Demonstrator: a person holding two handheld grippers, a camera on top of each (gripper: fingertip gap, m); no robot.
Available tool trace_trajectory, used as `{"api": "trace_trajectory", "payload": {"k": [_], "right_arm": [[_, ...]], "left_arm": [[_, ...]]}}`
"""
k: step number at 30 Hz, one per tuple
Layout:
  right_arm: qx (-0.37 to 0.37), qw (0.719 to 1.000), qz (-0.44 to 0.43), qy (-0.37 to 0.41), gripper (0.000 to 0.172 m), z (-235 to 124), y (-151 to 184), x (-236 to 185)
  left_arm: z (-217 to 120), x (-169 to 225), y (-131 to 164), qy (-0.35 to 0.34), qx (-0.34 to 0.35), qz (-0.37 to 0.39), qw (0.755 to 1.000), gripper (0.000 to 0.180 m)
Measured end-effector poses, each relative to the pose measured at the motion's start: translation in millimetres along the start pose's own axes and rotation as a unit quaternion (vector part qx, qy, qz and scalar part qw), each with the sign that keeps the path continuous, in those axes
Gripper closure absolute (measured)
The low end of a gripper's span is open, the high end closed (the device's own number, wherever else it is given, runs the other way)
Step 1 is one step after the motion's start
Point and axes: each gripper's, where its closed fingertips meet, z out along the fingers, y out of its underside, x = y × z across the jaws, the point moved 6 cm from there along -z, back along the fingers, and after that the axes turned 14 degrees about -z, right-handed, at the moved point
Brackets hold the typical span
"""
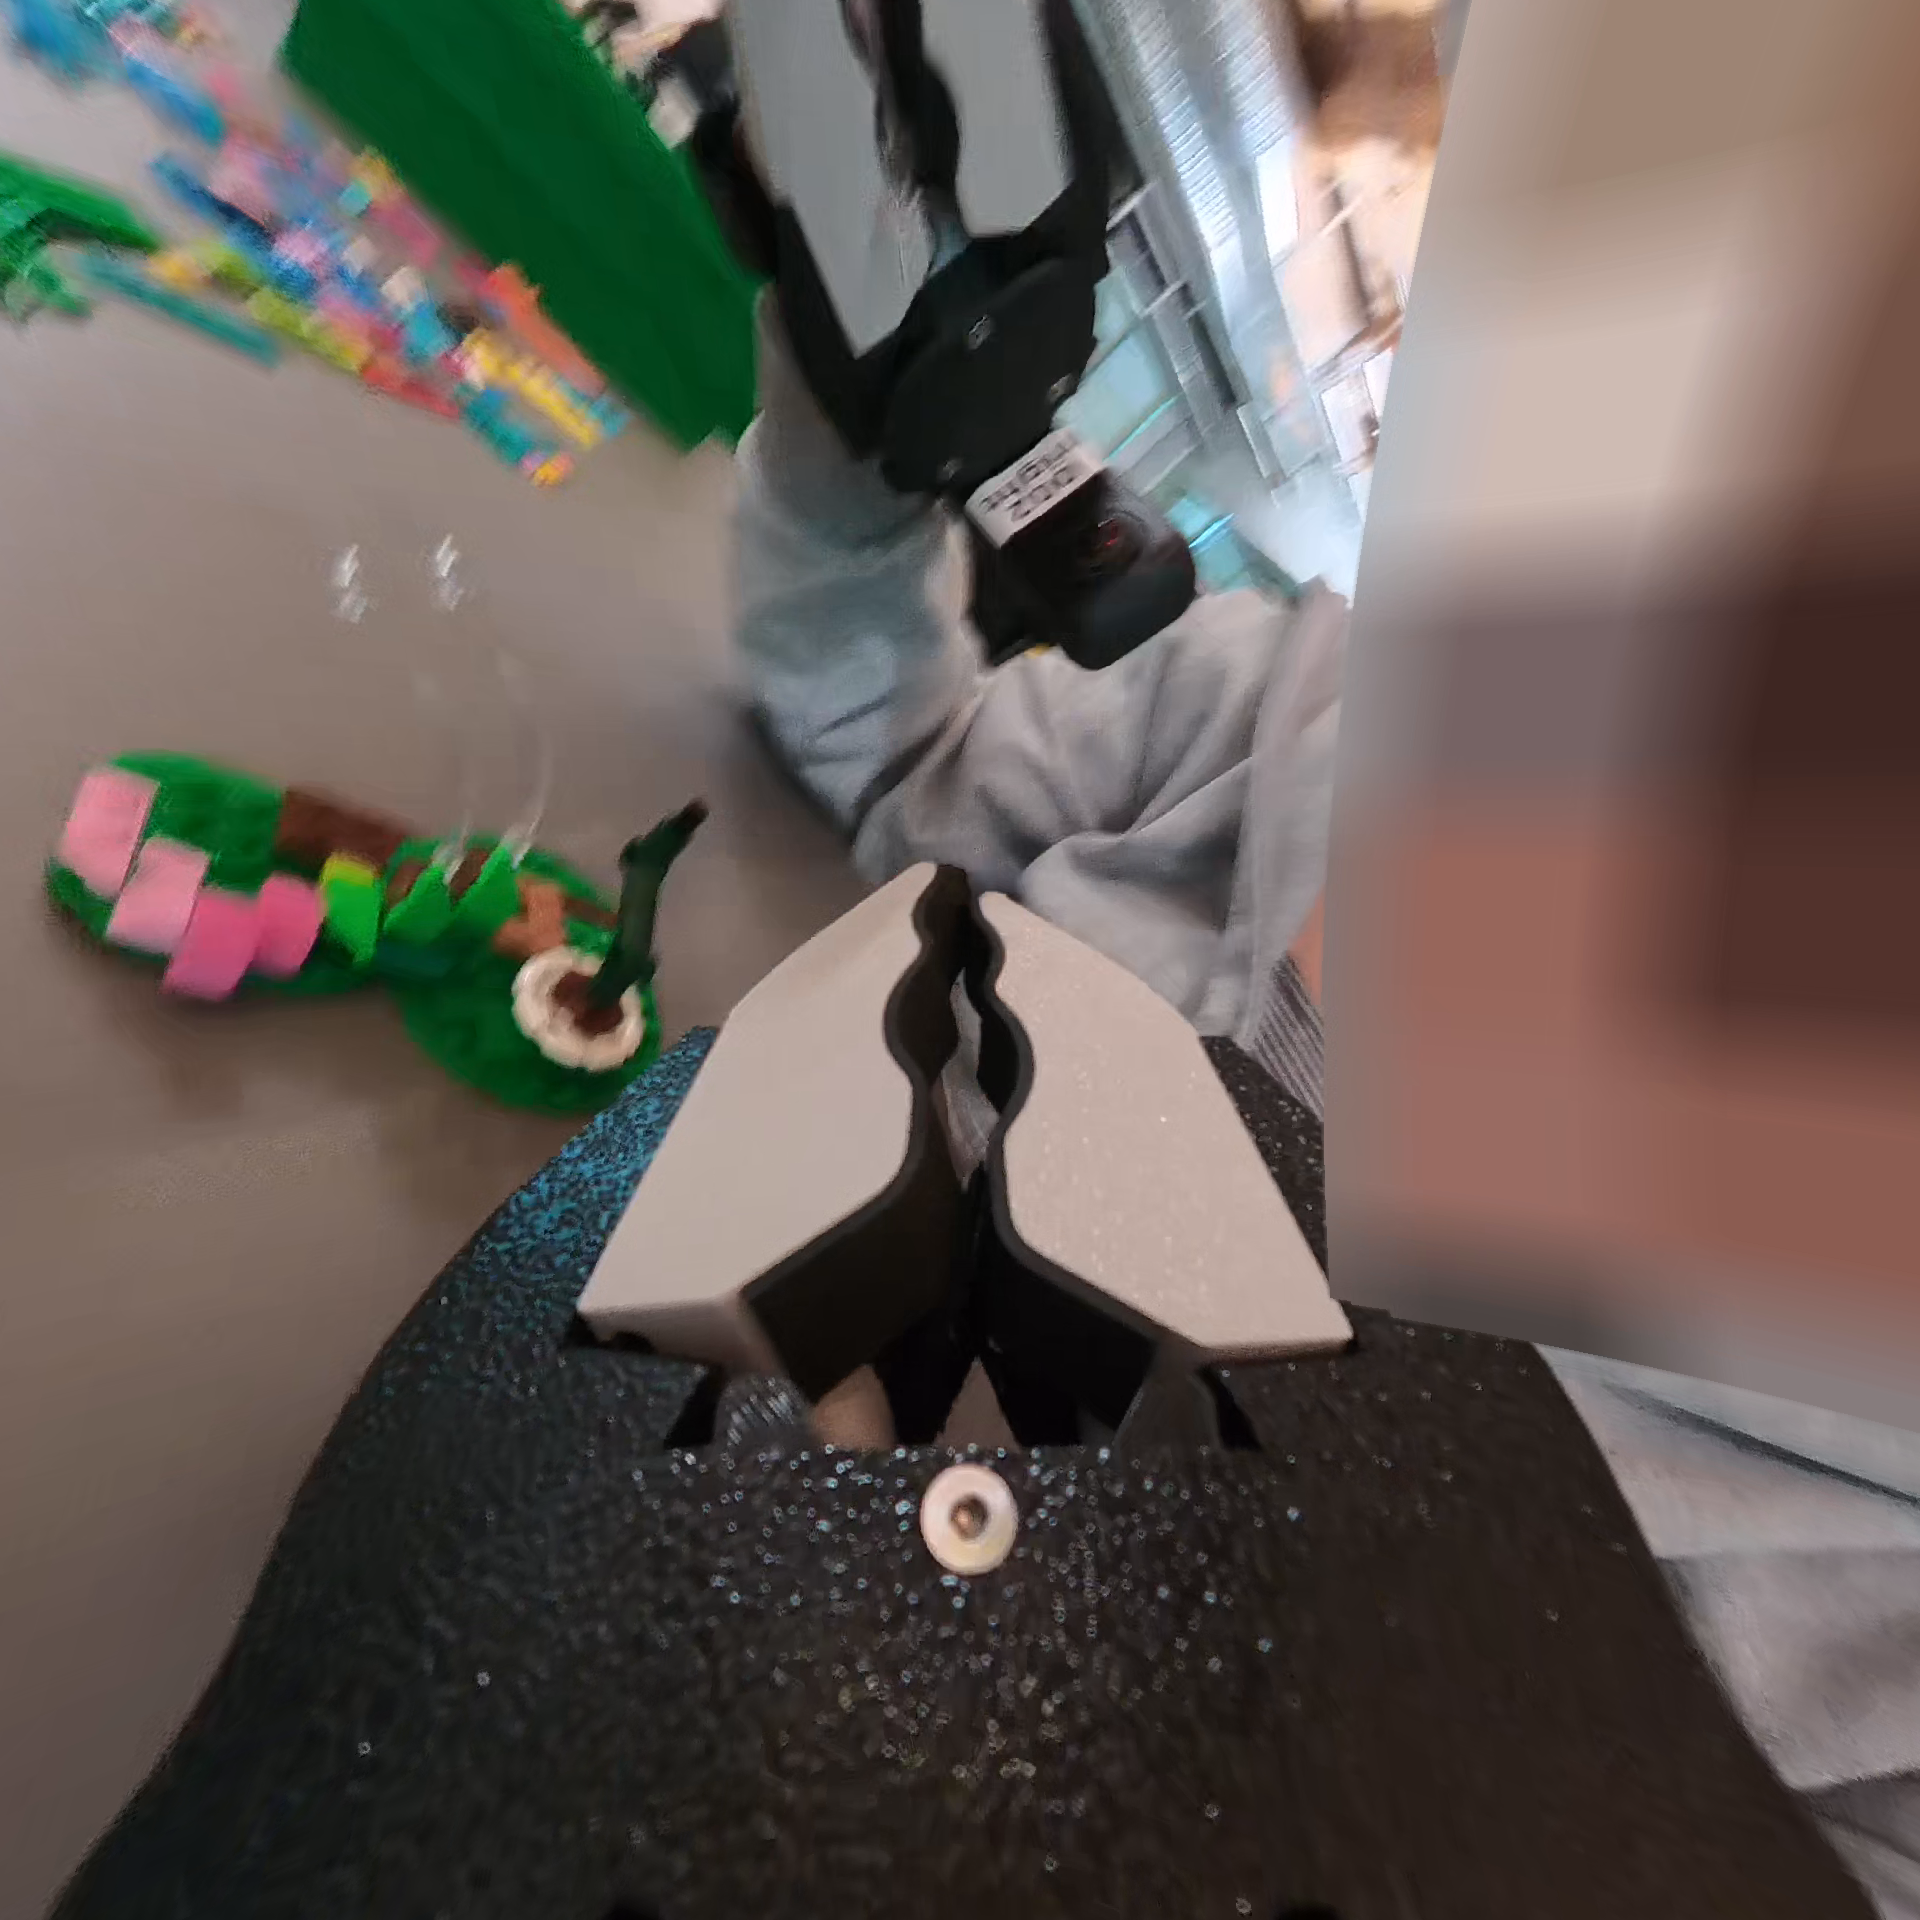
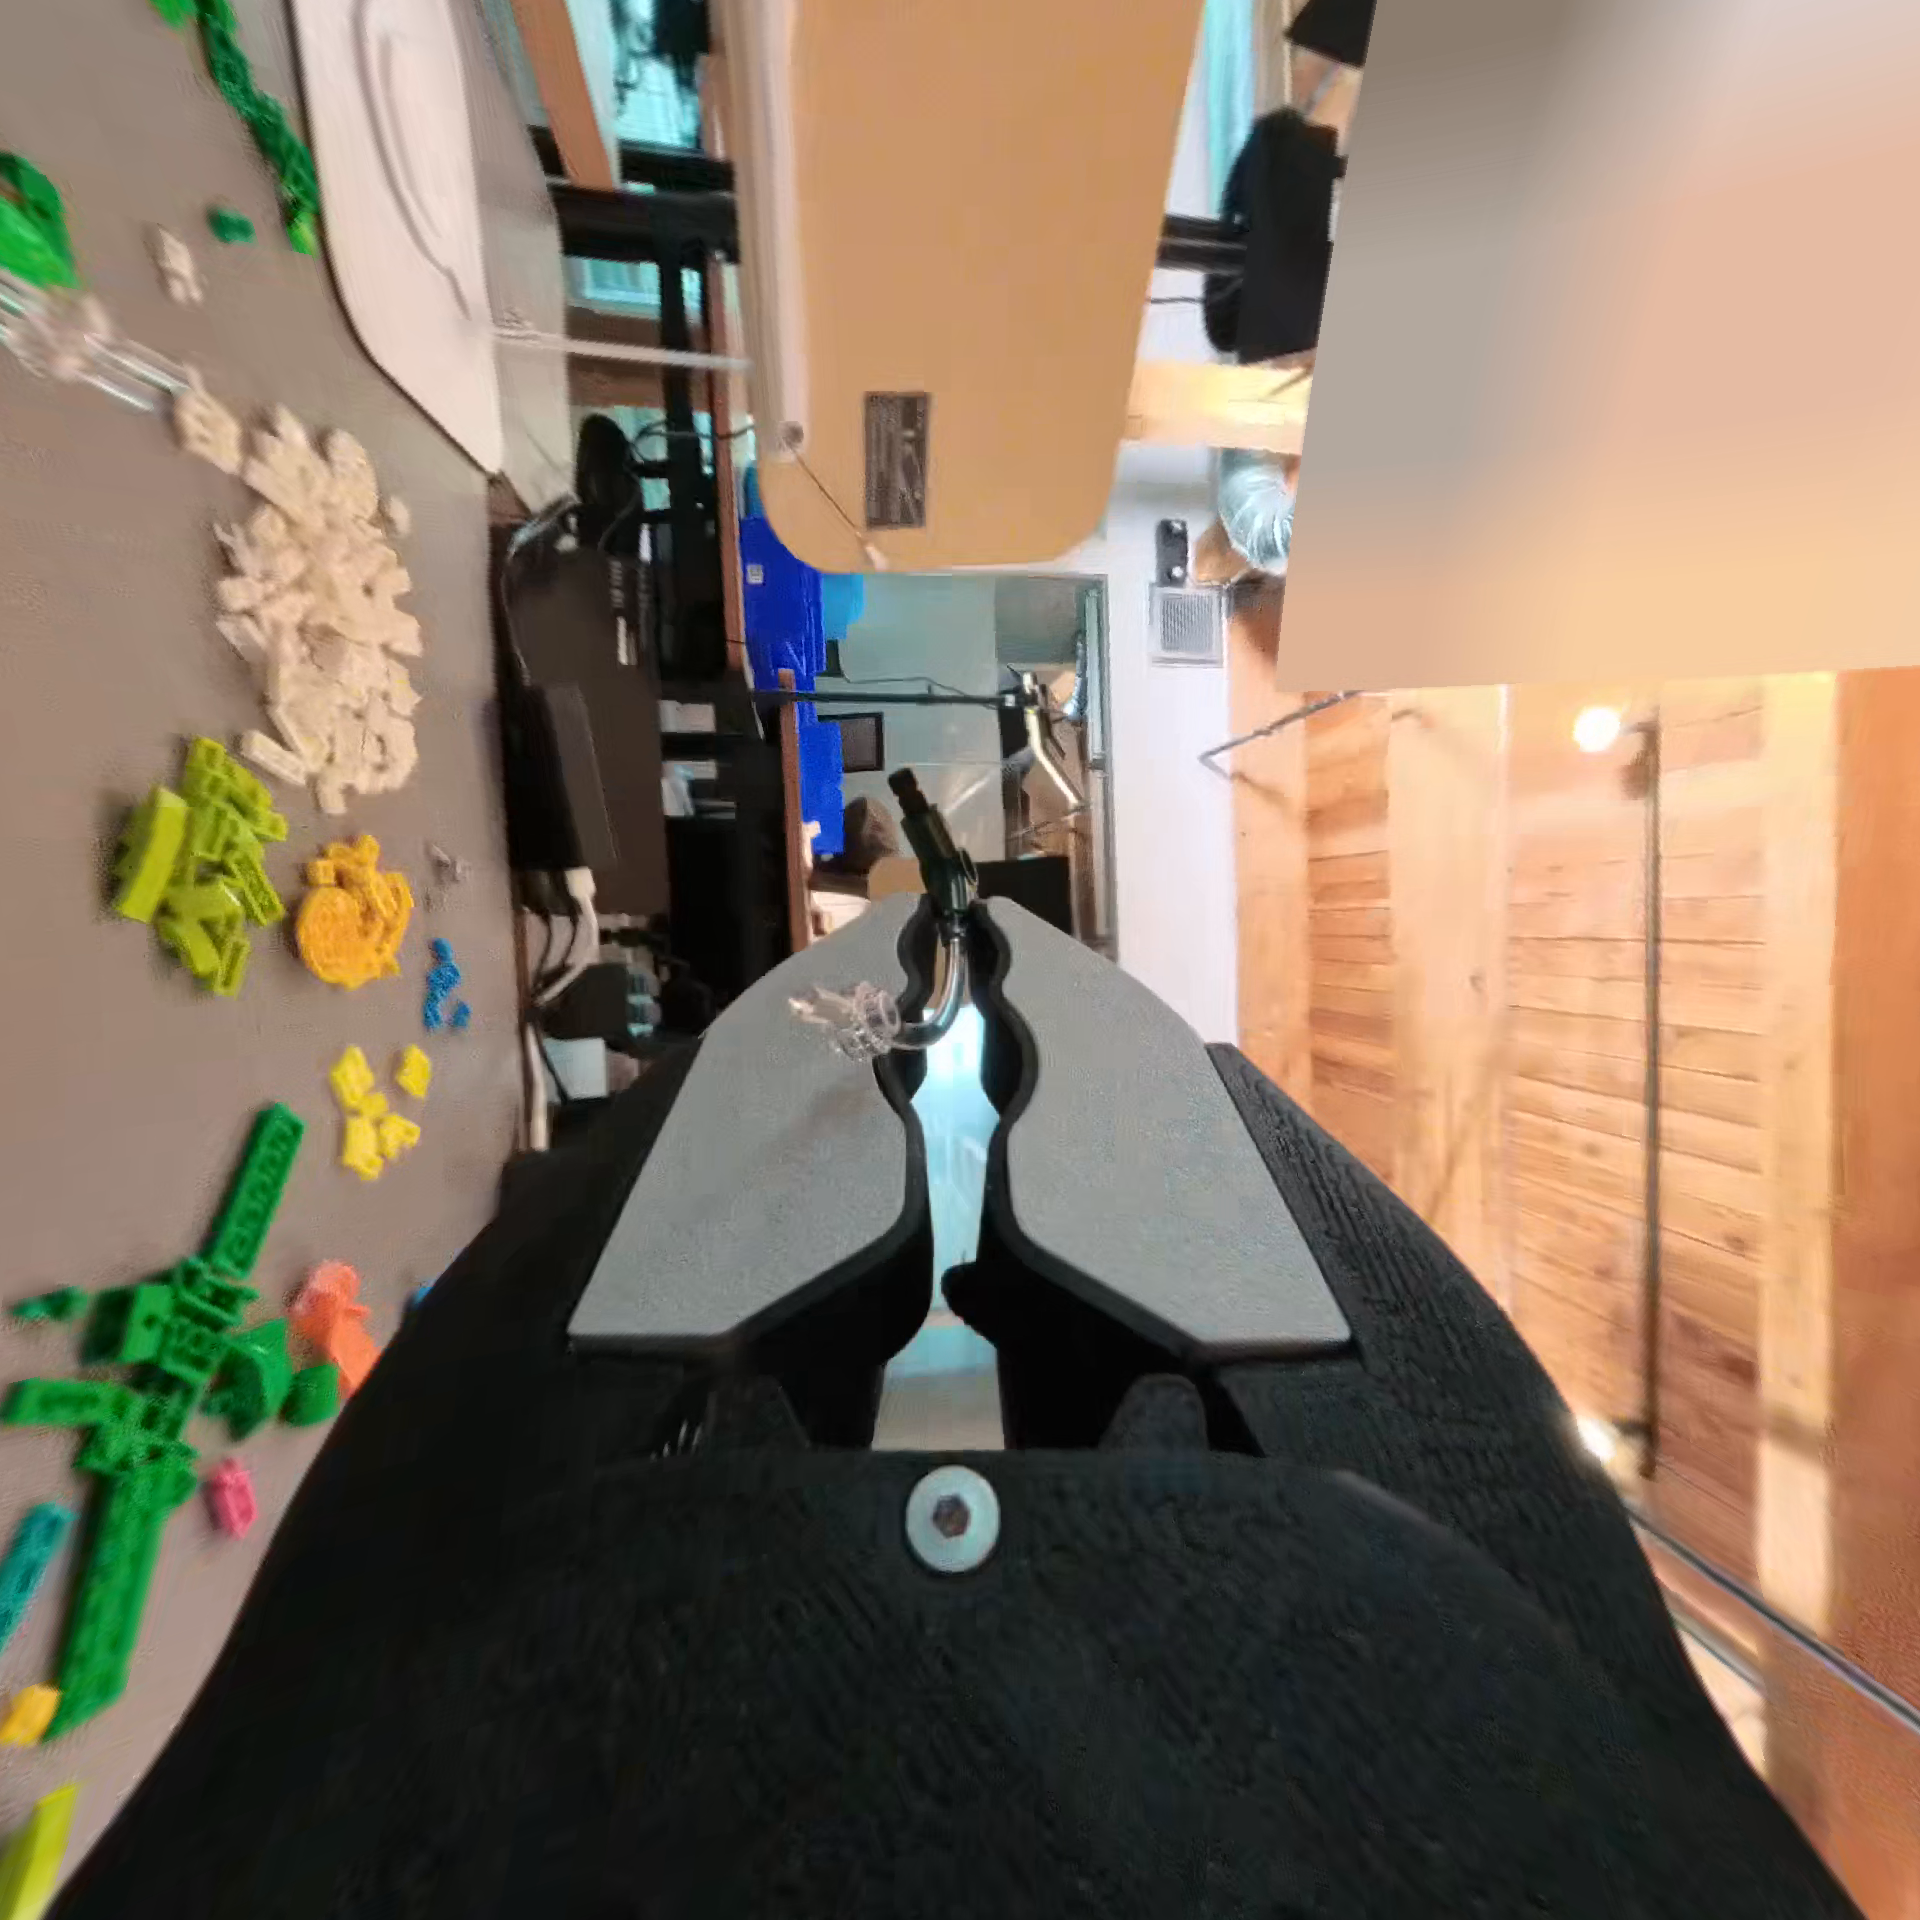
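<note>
Grey table [image 2: 83, 1039] underlies all: right gripper [image 2: 951, 935] jaws clamped on a slim dark stem with clear curved tube [image 2: 935, 894], likely light and brittle, best pinched at the stem; left gripper [image 1: 961, 914] jaws together, bare, near green brick model [image 1: 343, 914]; sorted brick piles [image 2: 312, 623] beyond.

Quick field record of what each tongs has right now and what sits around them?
left tongs: shut, nothing in them
nearest to left tongs: green brick model with dark stem on grey table
right tongs: shut on curved clear piece with dark end
beside right tongs: sorted brick piles, cream, lime, yellow
</note>
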Motion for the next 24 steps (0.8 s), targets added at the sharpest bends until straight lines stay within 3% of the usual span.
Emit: {"api": "trace_trajectory", "payload": {"k": [2, 6, 11, 14, 19, 22, 24], "right_arm": [[-0.008, 0.999, -0.034, -0.001, 0.166, -1, -6, -2], [0.033, 0.999, -0.024, -0.016, 0.166, 4, -23, -13], [0.053, 0.998, -0.008, -0.011, 0.166, 5, -36, -12], [0.081, 0.997, -0.011, -0.003, 0.166, 6, -51, -15], [0.163, 0.986, -0.020, 0.001, 0.166, 4, -93, -23], [0.180, 0.983, -0.017, 0.012, 0.166, 3, -102, -23], [0.183, 0.983, -0.020, 0.024, 0.166, 2, -103, -22]], "left_arm": [[2, -3, -2, -0.024, -0.005, 0.020, 1.000, 0.180], [-3, -13, -3, -0.046, 0.011, 0.016, 0.999, 0.180], [-13, -8, -18, -0.069, 0.094, 0.078, 0.990, 0.180], [-14, -3, -23, -0.079, 0.127, 0.104, 0.983, 0.162], [3, -2, -15, -0.085, 0.088, 0.116, 0.986, 0.123], [7, -1, -12, -0.082, 0.081, 0.128, 0.985, 0.126], [6, 2, -14, -0.080, 0.095, 0.147, 0.981, 0.139]]}}
